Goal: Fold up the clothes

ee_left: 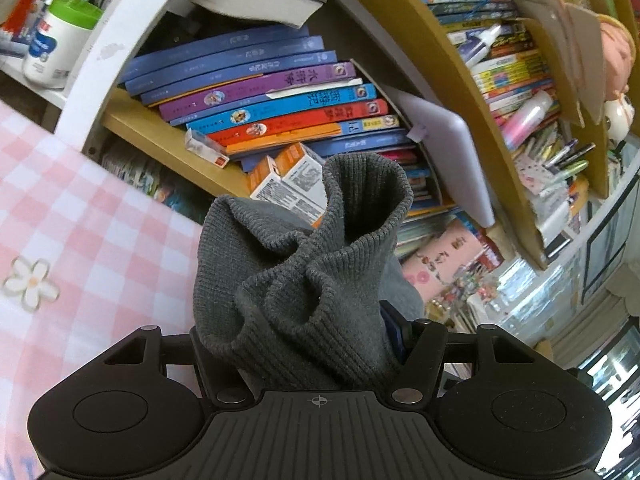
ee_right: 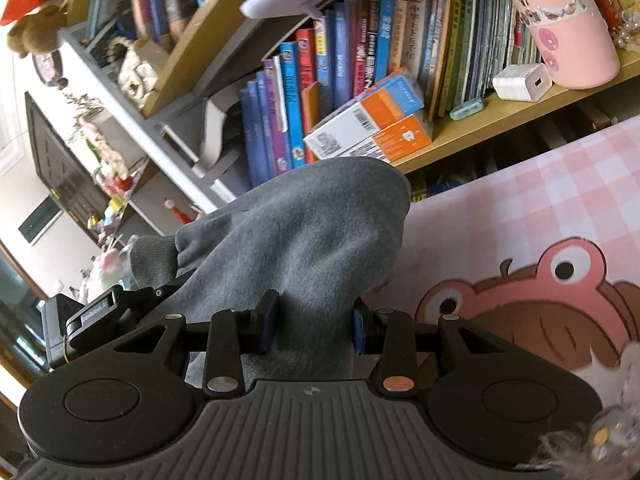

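here the left hand-held gripper is clamping a bunched ribbed part of the grey garment, jaws partly closed. the right hand-held gripper is pinching smoother grey cloth, jaws narrower. beyond both, the bookshelf is standing; beside them, the pink checked worktop is lying.

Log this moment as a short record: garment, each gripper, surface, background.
garment: grey knit garment, bunched, lifted off the surface
left gripper: shut on the ribbed edge of the garment
right gripper: shut on a smoother part of the garment
surface: pink checked cloth with a cartoon print
background: bookshelf with books and orange boxes
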A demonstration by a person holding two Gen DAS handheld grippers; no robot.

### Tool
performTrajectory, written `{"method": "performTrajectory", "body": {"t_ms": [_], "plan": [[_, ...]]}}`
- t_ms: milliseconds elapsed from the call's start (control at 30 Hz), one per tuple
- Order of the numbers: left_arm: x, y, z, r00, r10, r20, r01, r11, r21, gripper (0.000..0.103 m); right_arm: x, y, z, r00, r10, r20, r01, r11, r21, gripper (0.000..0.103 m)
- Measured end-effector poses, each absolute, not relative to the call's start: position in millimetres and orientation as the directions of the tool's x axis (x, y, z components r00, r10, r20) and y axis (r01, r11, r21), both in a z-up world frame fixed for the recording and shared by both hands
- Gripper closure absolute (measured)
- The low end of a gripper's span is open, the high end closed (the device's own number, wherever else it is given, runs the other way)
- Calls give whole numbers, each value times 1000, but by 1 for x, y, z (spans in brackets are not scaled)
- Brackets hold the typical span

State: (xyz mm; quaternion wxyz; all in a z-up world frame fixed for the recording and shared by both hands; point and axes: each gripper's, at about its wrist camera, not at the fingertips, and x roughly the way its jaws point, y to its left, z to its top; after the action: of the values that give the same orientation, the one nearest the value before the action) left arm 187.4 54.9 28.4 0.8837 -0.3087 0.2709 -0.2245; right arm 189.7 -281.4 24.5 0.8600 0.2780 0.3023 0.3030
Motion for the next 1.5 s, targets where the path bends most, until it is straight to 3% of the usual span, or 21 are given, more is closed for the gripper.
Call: {"method": "performTrajectory", "body": {"t_ms": [667, 767, 900, 967, 1200, 1500], "plan": [[264, 33, -21, 715, -602, -355, 192, 658, -728, 40, 255, -313, -11, 664, 624, -412, -223, 691, 687, 69], [262, 33, -21, 725, -584, -365, 187, 676, -712, 30, 254, -312, -13, 667, 620, -413, -221, 694, 685, 63], [256, 36, -20, 757, -545, -360, 171, 698, -696, 9, 253, -315, -15, 686, 599, -413, -197, 699, 687, 41], [252, 41, -20, 776, -525, -349, 162, 702, -693, 6, 251, -319, -15, 696, 587, -412, -184, 702, 688, 33], [216, 66, -20, 829, -479, -288, 137, 673, -727, 4, 227, -323, -11, 708, 588, -391, -206, 702, 682, 31], [157, 65, -7, 867, -414, -277, 139, 736, -663, 4, 169, -327, -3, 723, 584, -369, -238, 713, 660, 29]]}}
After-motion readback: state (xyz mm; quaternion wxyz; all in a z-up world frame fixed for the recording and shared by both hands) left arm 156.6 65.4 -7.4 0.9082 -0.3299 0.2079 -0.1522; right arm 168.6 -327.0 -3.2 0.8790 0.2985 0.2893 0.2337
